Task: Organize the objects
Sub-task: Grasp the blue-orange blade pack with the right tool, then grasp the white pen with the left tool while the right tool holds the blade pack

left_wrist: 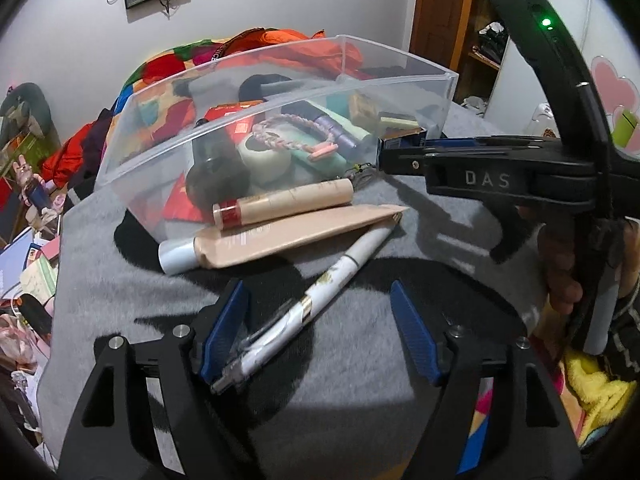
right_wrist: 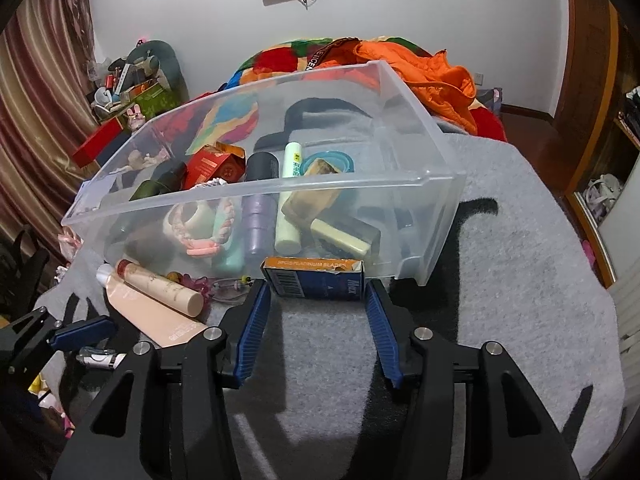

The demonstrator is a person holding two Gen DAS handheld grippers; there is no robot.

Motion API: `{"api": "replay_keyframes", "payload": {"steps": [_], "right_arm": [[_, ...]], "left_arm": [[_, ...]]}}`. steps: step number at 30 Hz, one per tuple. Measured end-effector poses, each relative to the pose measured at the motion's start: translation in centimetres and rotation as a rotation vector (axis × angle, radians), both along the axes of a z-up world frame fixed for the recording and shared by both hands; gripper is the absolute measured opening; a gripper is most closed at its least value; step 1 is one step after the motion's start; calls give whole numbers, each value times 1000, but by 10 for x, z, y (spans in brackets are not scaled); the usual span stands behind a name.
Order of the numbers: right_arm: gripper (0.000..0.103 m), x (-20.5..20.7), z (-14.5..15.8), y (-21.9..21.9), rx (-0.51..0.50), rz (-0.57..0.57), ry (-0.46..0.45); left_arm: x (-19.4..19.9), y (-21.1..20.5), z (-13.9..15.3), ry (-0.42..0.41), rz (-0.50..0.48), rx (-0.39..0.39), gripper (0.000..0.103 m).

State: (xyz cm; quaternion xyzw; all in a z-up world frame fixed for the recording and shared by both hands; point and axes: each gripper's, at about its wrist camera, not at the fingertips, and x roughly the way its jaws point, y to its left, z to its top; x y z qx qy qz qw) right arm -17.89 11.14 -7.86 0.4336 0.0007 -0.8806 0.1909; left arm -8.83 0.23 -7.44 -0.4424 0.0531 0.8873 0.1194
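A white pen (left_wrist: 320,292) lies slanted on the grey blanket between the blue pads of my left gripper (left_wrist: 318,286). Its tip end rests by the left pad (left_wrist: 224,328). The jaws stand wide and do not press it. A clear plastic bin (left_wrist: 152,148) holding several toiletries sits just beyond. My right gripper (right_wrist: 314,286) is shut on a small blue blade box (right_wrist: 314,280) at the bin's (right_wrist: 432,208) near wall. The left wrist view shows it (left_wrist: 384,152) reaching in from the right with the box (left_wrist: 400,142) at its tips.
A beige tube (left_wrist: 280,236) and a beige bottle with a red cap (left_wrist: 284,202) lie against the bin's front, close to the pen. A hand (left_wrist: 560,276) holds the right gripper's handle. Bright bedding (right_wrist: 420,68) is heaped behind the bin. Clutter fills the floor at left (left_wrist: 28,240).
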Motion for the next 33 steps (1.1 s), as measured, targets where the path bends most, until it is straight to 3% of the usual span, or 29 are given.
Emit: {"api": "replay_keyframes", "payload": {"steps": [5, 8, 13, 21, 24, 26, 28, 29, 33], "right_arm": [[49, -1, 1, -3, -4, 3, 11], [41, 0, 0, -7, 9, 11, 16], [11, 4, -1, -3, -3, 25, 3], [11, 17, 4, 7, -24, 38, 13], [11, 20, 6, 10, -22, 47, 6], [19, 17, 8, 9, -31, 36, -7], [51, 14, 9, 8, -45, 28, -4], [57, 13, 11, 6, -53, 15, 10], [58, 9, 13, -8, -31, -11, 38]], "left_arm": [[-4, 1, 3, 30, 30, -40, 68], [-3, 5, 1, 25, 0, -42, 51], [8, 13, 3, 44, -34, -52, 33], [34, 19, 15, 56, -59, -14, 16], [43, 15, 17, 54, -46, -15, 16], [46, 11, 15, 47, -35, -23, 16], [45, 6, 14, 36, -30, -23, 16], [44, 5, 14, 33, -29, -18, 16], [40, 5, 15, 49, -48, -36, 22]]}}
